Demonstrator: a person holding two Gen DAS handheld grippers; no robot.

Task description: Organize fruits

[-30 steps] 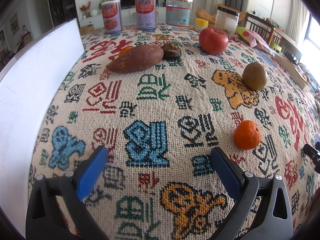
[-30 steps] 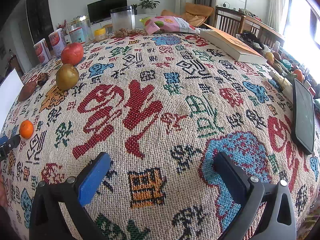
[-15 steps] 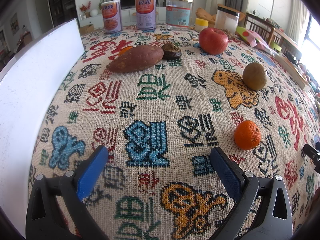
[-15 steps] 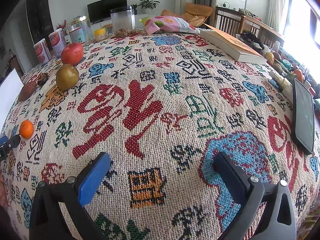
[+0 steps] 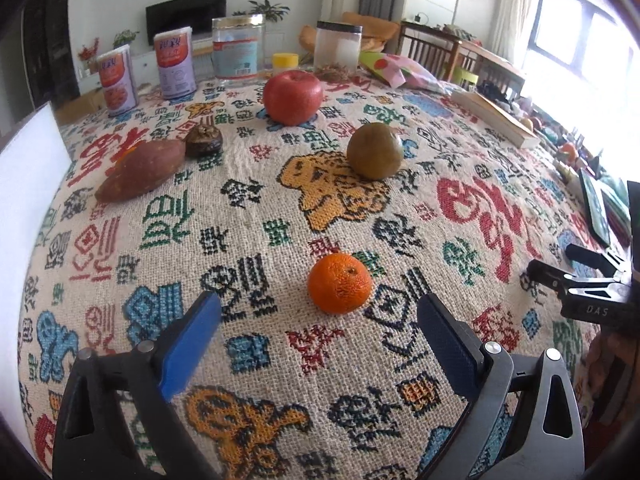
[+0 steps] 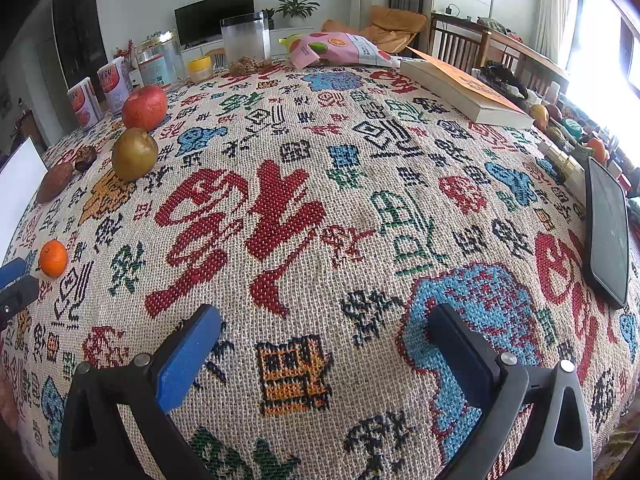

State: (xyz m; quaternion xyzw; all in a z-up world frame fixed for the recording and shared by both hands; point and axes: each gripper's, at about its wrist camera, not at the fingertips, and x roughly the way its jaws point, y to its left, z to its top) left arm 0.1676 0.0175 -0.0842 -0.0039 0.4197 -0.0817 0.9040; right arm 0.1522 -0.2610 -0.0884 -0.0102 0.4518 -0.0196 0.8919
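Observation:
In the left wrist view a small orange mandarin [image 5: 340,282] lies on the patterned cloth just ahead of my open, empty left gripper [image 5: 320,316], centred between the fingers. Behind it sit a green-brown pear [image 5: 374,150], a red apple [image 5: 293,97], a sweet potato [image 5: 141,170] and a dark wrinkled fruit [image 5: 204,140]. My right gripper [image 6: 320,320] is open and empty over bare cloth. From it the mandarin [image 6: 53,258], pear [image 6: 134,153] and apple [image 6: 144,107] lie far left.
A white board [image 5: 24,216] stands along the left edge. Cans [image 5: 118,80], jars [image 5: 239,48] and a snack bag [image 6: 340,49] line the back. A book [image 6: 464,92] and a dark phone [image 6: 608,232] lie at the right. The right gripper's body [image 5: 588,292] shows at right.
My left gripper has swung right and forward, so the mandarin now sits centred just ahead of its fingers. The right gripper has hardly moved.

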